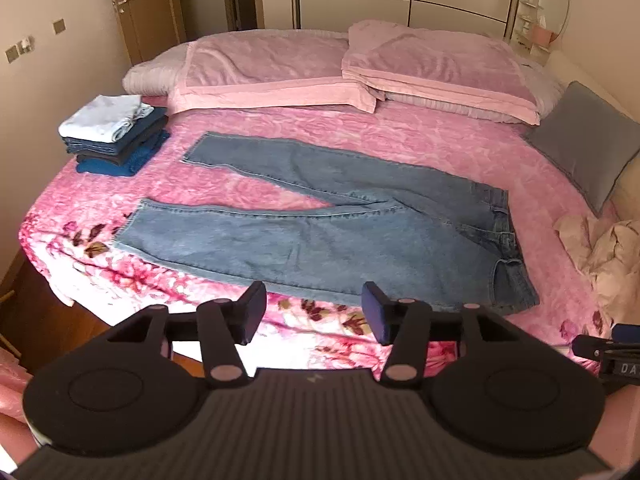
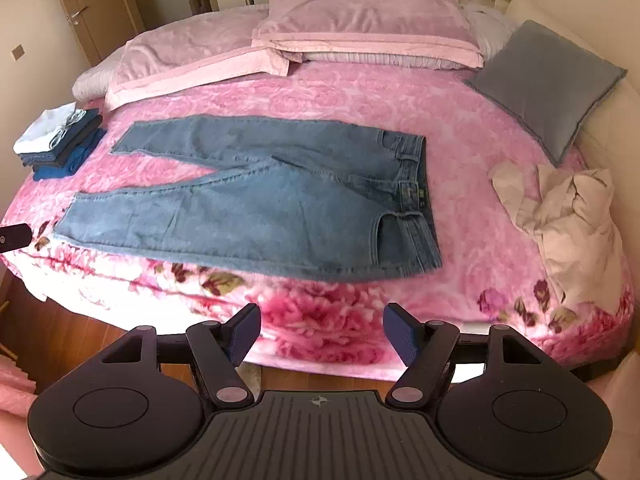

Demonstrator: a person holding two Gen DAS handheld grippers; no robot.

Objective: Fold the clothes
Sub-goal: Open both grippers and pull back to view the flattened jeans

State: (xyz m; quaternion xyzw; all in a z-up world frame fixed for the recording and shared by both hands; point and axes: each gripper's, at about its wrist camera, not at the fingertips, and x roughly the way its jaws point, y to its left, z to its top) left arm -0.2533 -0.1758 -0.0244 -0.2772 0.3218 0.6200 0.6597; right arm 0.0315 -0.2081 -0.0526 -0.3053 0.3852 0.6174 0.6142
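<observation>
A pair of blue jeans (image 1: pixel 328 228) lies flat on the pink floral bedspread (image 1: pixel 420 148), legs spread apart and pointing left, waistband to the right; it also shows in the right wrist view (image 2: pixel 260 200). My left gripper (image 1: pixel 314 312) is open and empty, just in front of the near edge of the jeans. My right gripper (image 2: pixel 322 334) is open and empty, over the bed's front edge, short of the jeans. A crumpled beige garment (image 2: pixel 568 212) lies at the bed's right side. A stack of folded clothes (image 1: pixel 114 134) sits at the left.
Pink pillows (image 1: pixel 360 68) lie along the head of the bed. A grey cushion (image 2: pixel 548 84) leans at the right. Wooden floor (image 2: pixel 80 340) lies below the bed's front edge. A door (image 1: pixel 136 4) is at the back left.
</observation>
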